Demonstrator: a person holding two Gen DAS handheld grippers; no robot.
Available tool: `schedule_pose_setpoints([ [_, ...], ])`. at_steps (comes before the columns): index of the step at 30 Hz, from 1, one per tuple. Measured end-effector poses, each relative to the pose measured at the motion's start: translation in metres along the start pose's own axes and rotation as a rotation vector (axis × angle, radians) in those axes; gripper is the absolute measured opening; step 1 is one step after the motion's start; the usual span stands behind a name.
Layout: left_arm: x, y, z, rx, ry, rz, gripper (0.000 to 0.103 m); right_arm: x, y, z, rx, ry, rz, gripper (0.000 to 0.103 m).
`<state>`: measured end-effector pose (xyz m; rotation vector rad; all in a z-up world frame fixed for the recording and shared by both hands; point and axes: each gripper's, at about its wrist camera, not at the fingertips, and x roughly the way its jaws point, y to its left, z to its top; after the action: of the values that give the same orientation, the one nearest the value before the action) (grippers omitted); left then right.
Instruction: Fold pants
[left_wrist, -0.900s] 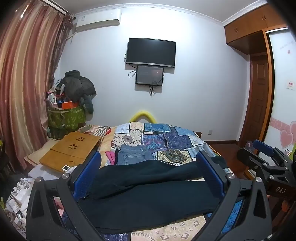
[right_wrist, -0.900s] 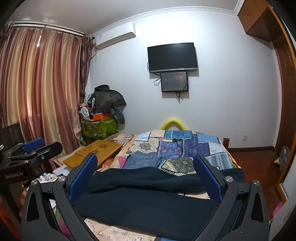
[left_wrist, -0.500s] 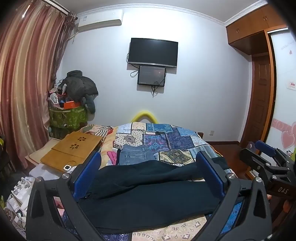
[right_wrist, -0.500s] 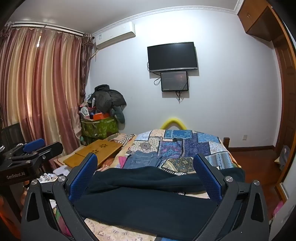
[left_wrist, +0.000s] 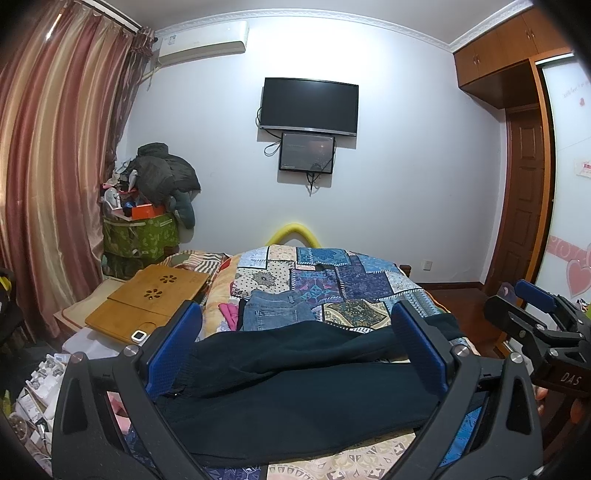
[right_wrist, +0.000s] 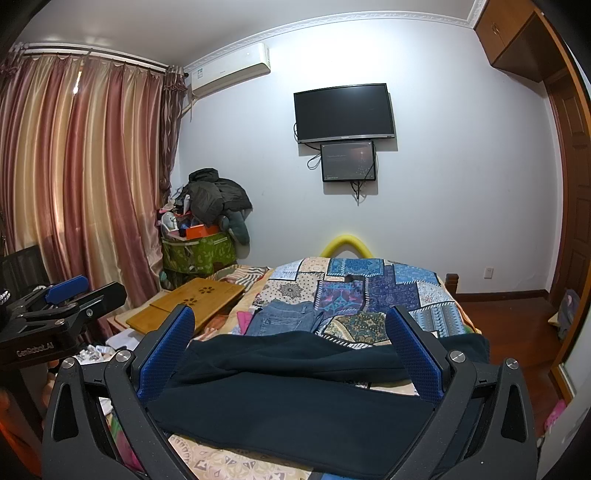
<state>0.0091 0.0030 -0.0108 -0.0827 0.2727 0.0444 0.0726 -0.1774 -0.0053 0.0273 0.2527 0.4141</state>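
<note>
From my left wrist camera, the left gripper (left_wrist: 295, 354) stands with its blue pads spread wide and empty above the dark, soft-knit pants (left_wrist: 295, 387), which lie crosswise on the patchwork quilt (left_wrist: 343, 277), apparently doubled leg over leg. I hover here to pick my grasp.

From my right wrist camera, the right gripper (right_wrist: 291, 354) is equally wide, gripping nothing; folded blue jeans (right_wrist: 284, 321) sit just beyond the pants.

Dark navy pants (left_wrist: 295, 384) on a multicoloured patchwork quilt (left_wrist: 354, 280) (blue denim jeans (left_wrist: 275, 314) beyond)
</note>
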Motion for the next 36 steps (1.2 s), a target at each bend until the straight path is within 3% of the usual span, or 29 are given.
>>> schedule_pose_setpoints([
  [36,-0.0002,0.001,0.0,0.0,-0.004,0.002,0.103,0.0025,-0.0055,-0.0013,0.001,-0.001,-0.009,0.103],
])
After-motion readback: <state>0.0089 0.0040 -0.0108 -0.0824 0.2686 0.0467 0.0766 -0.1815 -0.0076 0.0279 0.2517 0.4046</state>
